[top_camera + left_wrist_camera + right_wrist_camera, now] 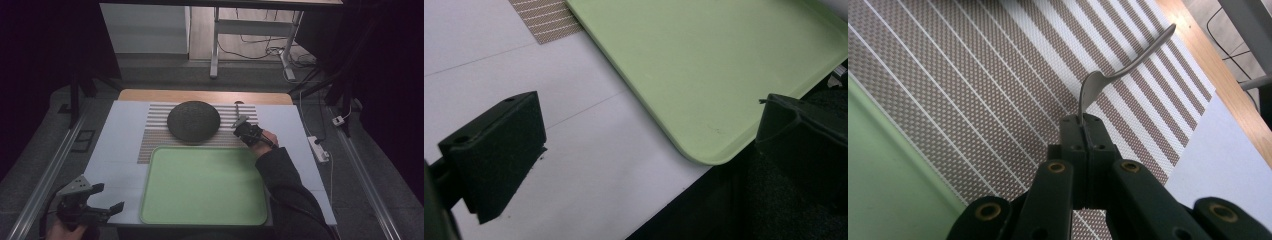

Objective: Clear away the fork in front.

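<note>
A thin metal utensil (1128, 65), a spoon or a fork, has its head end pinched in my right gripper (1083, 122), which is shut on it. Its handle slants up and away over the striped placemat (973, 90). From the high view, the right gripper (242, 125) sits at the mat's right part, just beyond the green tray (202, 185), and the utensil (237, 107) points toward the far edge. My left gripper (107, 196) hovers open over the white board at the tray's near left corner. Nothing lies between its fingers (499, 150), and the tray's corner (704, 60) is ahead of them.
A dark round textured dome (193, 121), like an upturned bowl, rests on the placemat (155, 135) left of the right gripper. The green tray has nothing on it. A wooden table edge (205, 96) runs behind the white board. Cables and a power strip (318, 148) lie to the right.
</note>
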Demonstrator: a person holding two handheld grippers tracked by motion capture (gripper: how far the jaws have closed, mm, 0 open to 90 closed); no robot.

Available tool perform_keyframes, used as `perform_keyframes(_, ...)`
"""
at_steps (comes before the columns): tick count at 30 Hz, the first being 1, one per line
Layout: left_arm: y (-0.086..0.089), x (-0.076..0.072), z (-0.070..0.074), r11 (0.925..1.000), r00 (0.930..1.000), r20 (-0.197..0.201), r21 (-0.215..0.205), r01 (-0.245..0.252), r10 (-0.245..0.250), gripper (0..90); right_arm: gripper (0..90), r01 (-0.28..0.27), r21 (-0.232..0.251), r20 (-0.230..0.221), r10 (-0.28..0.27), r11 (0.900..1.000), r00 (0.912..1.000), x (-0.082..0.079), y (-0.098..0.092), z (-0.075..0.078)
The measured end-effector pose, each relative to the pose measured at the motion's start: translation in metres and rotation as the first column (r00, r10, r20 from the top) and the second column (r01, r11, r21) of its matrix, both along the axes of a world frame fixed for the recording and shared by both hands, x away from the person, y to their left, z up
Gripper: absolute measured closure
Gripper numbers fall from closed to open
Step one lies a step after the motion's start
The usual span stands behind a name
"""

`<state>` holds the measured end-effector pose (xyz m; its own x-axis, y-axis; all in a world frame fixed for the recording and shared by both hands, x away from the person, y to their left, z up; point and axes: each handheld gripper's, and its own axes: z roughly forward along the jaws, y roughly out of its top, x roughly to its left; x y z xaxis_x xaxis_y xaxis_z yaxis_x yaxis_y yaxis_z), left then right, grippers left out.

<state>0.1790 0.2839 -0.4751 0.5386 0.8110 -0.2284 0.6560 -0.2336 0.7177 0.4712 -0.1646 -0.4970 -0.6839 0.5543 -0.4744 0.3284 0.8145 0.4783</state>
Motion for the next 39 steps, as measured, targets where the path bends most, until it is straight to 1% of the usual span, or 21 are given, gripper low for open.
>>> perform_keyframes(7,0.003,0.0,0.0,0.9997,1.0,0.003,-0.022,-0.007,0.007,0.0,89.8,0.006,0.068,-0.01,-0.005,0.998,0.9999,-0.003,-0.009,0.011)
perform_keyframes(11,0.004,0.0,0.0,0.9995,1.0,0.001,-0.032,-0.005,0.005,0.0,89.8,0.002,0.121,-0.028,0.002,0.993,0.9996,-0.007,-0.015,0.018)
perform_keyframes(12,0.004,0.0,0.0,0.9993,1.0,-0.001,-0.036,-0.003,0.003,0.0,89.8,0.002,0.121,-0.028,0.002,0.993,0.9996,-0.007,-0.015,0.018)
perform_keyframes(13,0.004,0.0,0.0,0.9992,1.0,-0.003,-0.041,-0.001,0.001,0.0,89.8,-0.006,0.14,-0.039,0.011,0.99,0.9992,-0.01,-0.018,0.021)
perform_keyframes(14,0.005,0.0,0.0,0.9988,1.0,-0.008,-0.049,0.002,-0.002,0.0,89.8,-0.006,0.14,-0.039,0.011,0.99,0.9992,-0.01,-0.018,0.021)
perform_keyframes(16,0.007,0.001,-0.001,0.9976,0.9997,-0.02,-0.068,0.012,-0.013,0.0,89.8,-0.021,0.155,-0.048,0.029,0.988,0.9984,-0.016,-0.02,0.024)
perform_keyframes(19,0.008,0.002,-0.001,0.9967,0.9992,-0.03,-0.077,0.024,-0.026,0.0,89.8,-0.033,0.163,-0.053,0.042,0.986,0.9977,-0.02,-0.022,0.027)
perform_keyframes(20,0.008,0.002,-0.001,0.9963,0.9988,-0.025,-0.076,0.04,-0.042,0.0,89.8,-0.04,0.178,-0.06,0.051,0.983,0.9968,-0.024,-0.023,0.03)
perform_keyframes(21,0.008,0.003,-0.001,0.9963,0.9988,-0.02,-0.074,0.043,-0.045,0.0,89.8,-0.044,0.19,-0.064,0.058,0.981,0.9963,-0.025,-0.024,0.032)
perform_keyframes(24,0.009,0.003,0.001,0.9985,0.9994,0.012,-0.044,0.033,-0.033,0.0,89.8,-0.046,0.246,-0.085,0.069,0.968,0.994,-0.03,-0.026,0.038)
perform_keyframes(25,0.009,0.003,0.001,0.9985,0.9994,0.012,-0.044,0.033,-0.033,0.0,89.8,-0.045,0.264,-0.09,0.071,0.963,0.9935,-0.031,-0.027,0.04)
perform_keyframes(26,0.008,0.004,0.003,0.9992,0.999,0.03,-0.023,0.034,-0.033,0.0,89.8,-0.047,0.282,-0.096,0.077,0.958,0.9924,-0.033,-0.028,0.041)
perform_keyframes(27,0.008,0.005,0.003,0.9993,0.9982,0.049,-0.016,0.034,-0.034,0.0,89.8,-0.052,0.296,-0.1,0.085,0.954,0.9913,-0.034,-0.029,0.043)
perform_keyframes(28,0.008,0.005,0.003,0.9993,0.9982,0.049,-0.016,0.034,-0.034,0.0,89.7,-0.054,0.306,-0.103,0.09,0.951,0.9906,-0.036,-0.03,0.044)
perform_keyframes(29,0.007,0.006,0.005,0.9991,0.9974,0.06,-0.014,0.041,-0.04,0.0,89.8,-0.056,0.319,-0.106,0.094,0.946,0.9899,-0.037,-0.03,0.045)
perform_keyframes(31,0.005,0.009,0.006,0.9985,0.9971,0.057,-0.019,0.052,-0.05,0.0,89.8,-0.059,0.339,-0.112,0.102,0.939,0.9885,-0.041,-0.031,0.046)
perform_keyframes(32,0.005,0.009,0.006,0.9985,0.9971,0.057,-0.019,0.052,-0.05,0.0,89.8,-0.059,0.339,-0.112,0.102,0.939,0.9885,-0.041,-0.031,0.046)
perform_keyframes(33,0.002,0.011,0.007,0.9974,0.996,0.06,-0.023,0.069,-0.067,0.0,89.7,-0.064,0.355,-0.121,0.114,0.933,0.9861,-0.045,-0.033,0.048)
perform_keyframes(35,-0.001,0.015,0.007,0.9959,0.9942,0.062,-0.016,0.09,-0.088,0.0,89.8,-0.067,0.375,-0.13,0.124,0.925,0.9837,-0.049,-0.035,0.049)
perform_keyframes(37,-0.005,0.019,0.008,0.9934,0.9921,0.057,-0.019,0.113,-0.112,0.0,89.8,-0.081,0.386,-0.132,0.142,0.919,0.9811,-0.053,-0.037,0.051)
perform_keyframes(39,-0.009,0.023,0.008,0.9906,0.9887,0.072,-0.028,0.134,-0.132,0.0,89.7,-0.083,0.41,-0.14,0.153,0.908,0.9783,-0.058,-0.038,0.053)
